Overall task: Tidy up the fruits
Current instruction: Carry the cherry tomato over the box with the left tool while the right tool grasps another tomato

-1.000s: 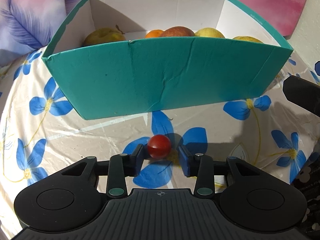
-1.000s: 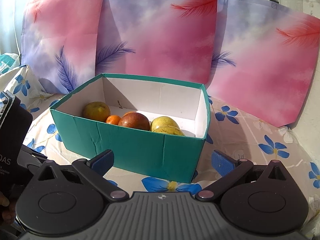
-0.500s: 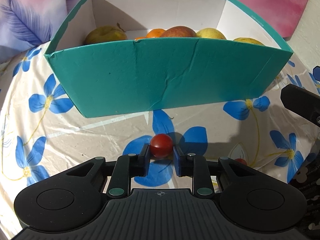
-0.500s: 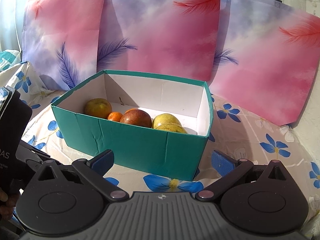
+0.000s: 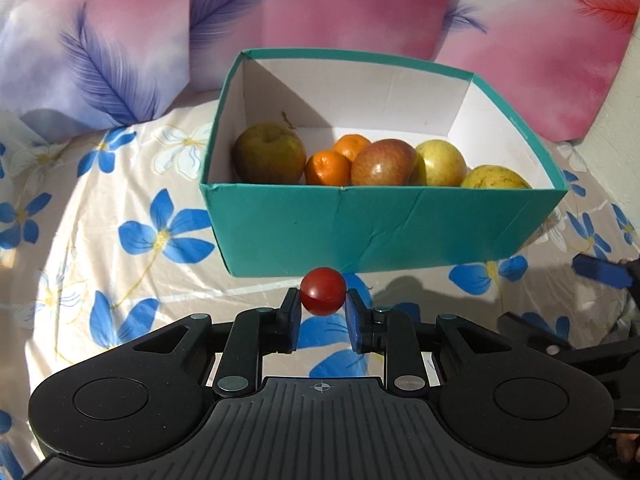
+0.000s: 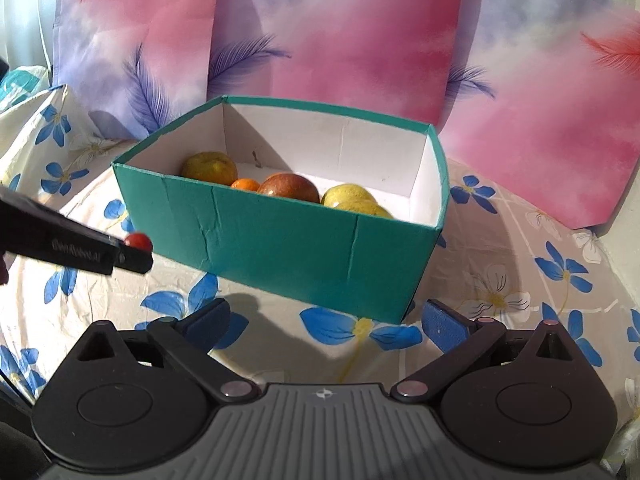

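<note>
Left gripper (image 5: 322, 316): clamped on a small red tomato (image 5: 323, 291), one blue pad pressing each side; tomato carried clear of the cloth, just in front of the teal box (image 5: 360, 224) and below its rim. Same grip visible from the right wrist view, with the tomato (image 6: 138, 240) at the tip of the black finger, beside the box's near-left wall (image 6: 280, 240) and not touching it.

Right gripper (image 6: 324, 322): jaws wide apart, having just eased inward a little, nothing between the pads — only flowered tablecloth (image 6: 520, 280) beneath. Pointed toward the near-right corner of the box, apart from it. One blue fingertip (image 5: 600, 270) of this gripper noted at the right edge of the left wrist view.

Box contents, left to right along the near wall: greenish-brown apple (image 5: 270, 154) with stem, two small oranges (image 5: 328, 168) touching each other, red-and-yellow apple (image 5: 384, 162), yellow apple (image 5: 438, 162), and a further yellow fruit (image 5: 496, 178) partly hidden behind the wall — kind not determinable. Rear half of the white interior bare. Crease in the box's front wall.

Box standing on the tablecloth, cream with blue flowers. Pink and lilac feather-print panels (image 5: 320, 12) upright behind the box.
</note>
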Motion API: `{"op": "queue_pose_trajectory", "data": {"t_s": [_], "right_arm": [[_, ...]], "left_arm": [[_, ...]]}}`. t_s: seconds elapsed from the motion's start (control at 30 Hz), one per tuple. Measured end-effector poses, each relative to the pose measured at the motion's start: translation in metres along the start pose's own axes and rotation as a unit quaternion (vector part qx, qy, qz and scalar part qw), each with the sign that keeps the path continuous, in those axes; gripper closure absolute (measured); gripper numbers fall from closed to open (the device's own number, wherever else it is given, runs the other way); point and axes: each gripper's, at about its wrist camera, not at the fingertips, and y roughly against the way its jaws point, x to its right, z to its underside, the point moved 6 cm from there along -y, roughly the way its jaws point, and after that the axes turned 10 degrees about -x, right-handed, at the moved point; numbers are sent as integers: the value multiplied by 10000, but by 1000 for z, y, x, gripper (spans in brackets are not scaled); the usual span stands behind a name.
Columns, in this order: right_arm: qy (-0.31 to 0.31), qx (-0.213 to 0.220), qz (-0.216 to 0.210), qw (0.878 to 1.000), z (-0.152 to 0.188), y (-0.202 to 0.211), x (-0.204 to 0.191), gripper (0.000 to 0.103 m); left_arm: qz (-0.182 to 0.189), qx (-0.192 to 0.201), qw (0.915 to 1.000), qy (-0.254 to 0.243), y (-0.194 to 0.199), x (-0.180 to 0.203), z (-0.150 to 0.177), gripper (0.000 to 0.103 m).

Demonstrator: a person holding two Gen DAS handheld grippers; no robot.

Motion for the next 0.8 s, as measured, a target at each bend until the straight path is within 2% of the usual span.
{"op": "queue_pose_trajectory", "data": {"t_s": [0.1,0.23,0.27,0.43,0.57,0.67,0.73,0.8], "right_arm": [[89,-282,-223,9993,9,-9,-10,15],[255,-646,-532,9962,22,-21,-25,41],[263,-745,-590,9951,25,-24,-28,44],[364,-1059,-689,9913,36,-37,-38,58],[317,-1248,-723,9890,42,-45,-43,64],[403,-1153,-707,9900,41,-46,-46,70],[458,-1117,-714,9901,40,-47,-47,81],[469,-1114,-745,9899,39,-46,-46,81]], "left_arm": [[9,18,10000,-5,3,1,-1,76],[18,-93,9999,-36,0,1,4,76],[14,-108,9999,-43,-1,1,5,76],[-18,-177,9998,-53,-3,0,10,76],[3,-181,9998,-102,-2,3,11,76],[-22,-177,9998,-80,-1,3,11,76],[-31,-180,9998,-59,-1,2,11,76],[-57,-194,9998,-58,-1,3,11,76]]}}
